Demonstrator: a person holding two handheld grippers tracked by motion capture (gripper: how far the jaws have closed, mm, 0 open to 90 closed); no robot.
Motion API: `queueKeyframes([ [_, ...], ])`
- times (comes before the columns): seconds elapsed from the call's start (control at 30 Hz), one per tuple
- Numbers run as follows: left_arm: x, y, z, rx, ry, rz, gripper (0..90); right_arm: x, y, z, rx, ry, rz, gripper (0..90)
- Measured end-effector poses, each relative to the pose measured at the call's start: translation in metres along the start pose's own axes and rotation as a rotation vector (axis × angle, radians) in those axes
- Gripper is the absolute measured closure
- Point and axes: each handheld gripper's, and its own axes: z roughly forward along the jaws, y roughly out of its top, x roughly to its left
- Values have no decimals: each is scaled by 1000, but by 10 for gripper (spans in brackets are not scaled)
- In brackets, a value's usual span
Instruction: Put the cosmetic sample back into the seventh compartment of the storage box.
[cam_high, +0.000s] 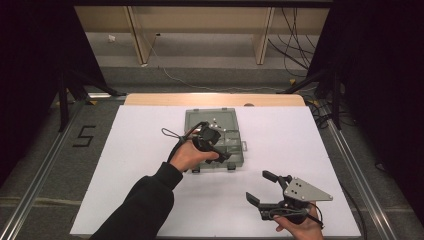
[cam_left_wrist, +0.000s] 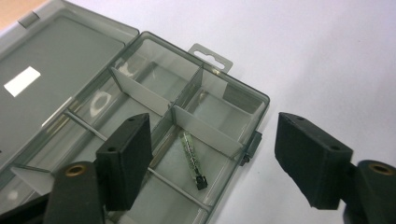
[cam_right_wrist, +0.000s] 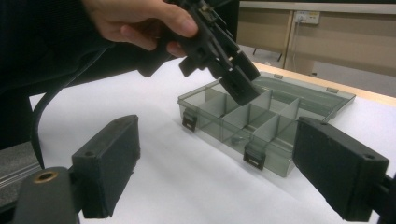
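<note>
Smoke-grey clear plastic: one compartment box (cam_high: 212, 142), lid thrown back flat toward the far edge, resting near the middle of the table (cam_high: 125, 165), which is covered in white. Dividers split the tray into several cells. A hang tab sticks out from the side wall; two dark latches sit on the near front wall.

Item, left: left gripper (cam_high: 212, 142), held in the person's left hand (cam_high: 187, 156), dark sleeve running back to the lower edge of the high view. It hangs over the box, tipped down into the tray. Fingers (cam_left_wrist: 126, 158) stand wide apart with nothing between them and no pad touching anything. A black cable loops off to the gripper's left side.

Item, in the box: one small green cylindrical part (cam_left_wrist: 192, 158) with a black end cap, lying loose and slantwise on the floor of a cell next to the front wall, beside a latch. In the left gripper view it lies in the gap between the two fingers, below them and apart from both.

Item, right: right gripper (cam_high: 262, 187), held in the right hand (cam_high: 300, 225) near the table's front edge, well apart from the box, grey three-cornered plate on top. Fingers (cam_right_wrist: 107, 163) spread wide, empty, aimed toward the box.

Surroundings: dark curtains both sides, a taped numeral on the floor at left, cables on the floor beyond.
</note>
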Motion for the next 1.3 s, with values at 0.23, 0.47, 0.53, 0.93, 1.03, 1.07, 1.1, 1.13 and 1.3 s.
queueKeyframes([
  [0.23,-5,-10,-11,-86,-1,-16,260,0,-1,3,-30,16,7,162],
  [0.47,-11,-15,-13,-120,-11,6,246,1,-1,4,-37,16,11,162],
  [0.53,-12,-16,-13,-124,-13,1,243,0,-1,3,-29,5,2,162],
  [0.93,-14,-19,-21,-193,-25,1,226,1,-1,3,-39,16,15,161],
  [1.03,-14,-22,-23,-214,-32,-10,220,0,-1,1,-18,3,2,161],
  [1.07,-14,-24,-24,-230,-30,-14,219,0,-1,2,-27,8,4,161],
  [1.1,-15,-25,-26,-238,-30,-21,219,0,-1,2,-27,8,4,161],
  [1.13,-14,-27,-27,-250,-36,-20,217,1,-1,3,-38,15,16,161],
  [1.3,-14,-35,-35,-289,-44,-27,206,1,-1,3,-30,16,7,161],
])
